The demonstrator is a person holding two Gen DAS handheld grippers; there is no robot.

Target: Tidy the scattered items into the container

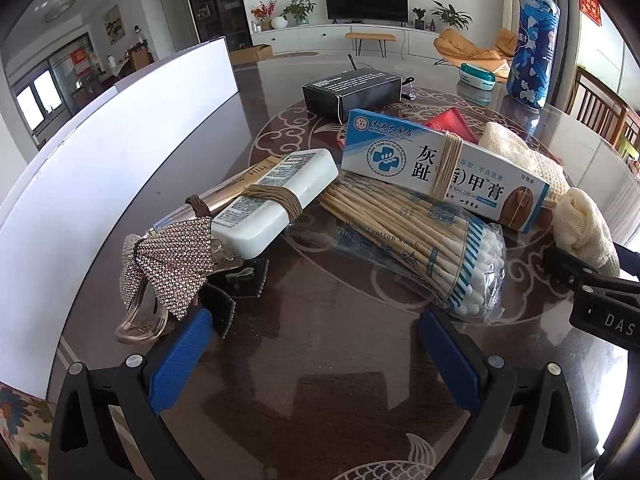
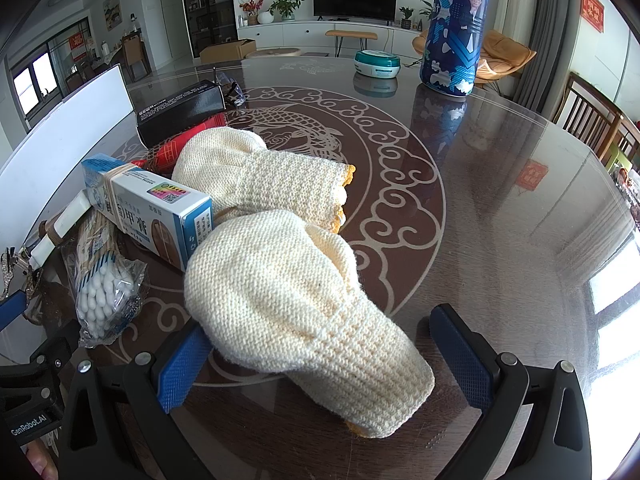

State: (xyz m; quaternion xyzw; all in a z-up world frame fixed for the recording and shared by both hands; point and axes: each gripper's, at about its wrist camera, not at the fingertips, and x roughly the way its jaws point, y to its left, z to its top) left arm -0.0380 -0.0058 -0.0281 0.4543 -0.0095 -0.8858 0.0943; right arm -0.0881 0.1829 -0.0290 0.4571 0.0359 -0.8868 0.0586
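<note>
1. Step in hand, by my read: early pick-up phase. All items lie scattered on the table [image 2: 500,208]; none looks to be in a container yet.
2. L gripper [image 1: 316,356]: jaws wide apart, holding nothing, low over bare table just short of the pile. Ahead of it: cotton swab pack [image 1: 416,240], and to its left a white tube w/ rhinestone bow clip [image 1: 256,208] bound by cord, the clip end touching or nearly touching the L finger.
3. R gripper [image 2: 324,360]: jaws apart, straddling the cuff end of the near knit glove [image 2: 288,304]. L pad [image 2: 182,364] looks in contact w/ the knit; R pad stands clear of it. Not clamped.
4. Second knit glove [image 2: 248,168] lies behind the first, partly under it, toward table centre. Blue-white cream box [image 1: 440,168] w/ twine leans on the swabs and touches the gloves. Red packet [image 2: 176,148] and black box [image 1: 352,88] sit further back, toward the far L edge.
5. Container: prob. the white-walled box [image 1: 120,152] at the table's L edge; inside not visible, so can't confirm.
6. Next, I'd judge: R closes on the glove cuff, lifts, carries across the pile to the L edge. Soft knit will sag, so lift high enough to clear the cream box.
7. Blue patterned can [image 2: 456,28] and teal tub [image 2: 378,63] stand well apart at the far edge.
</note>
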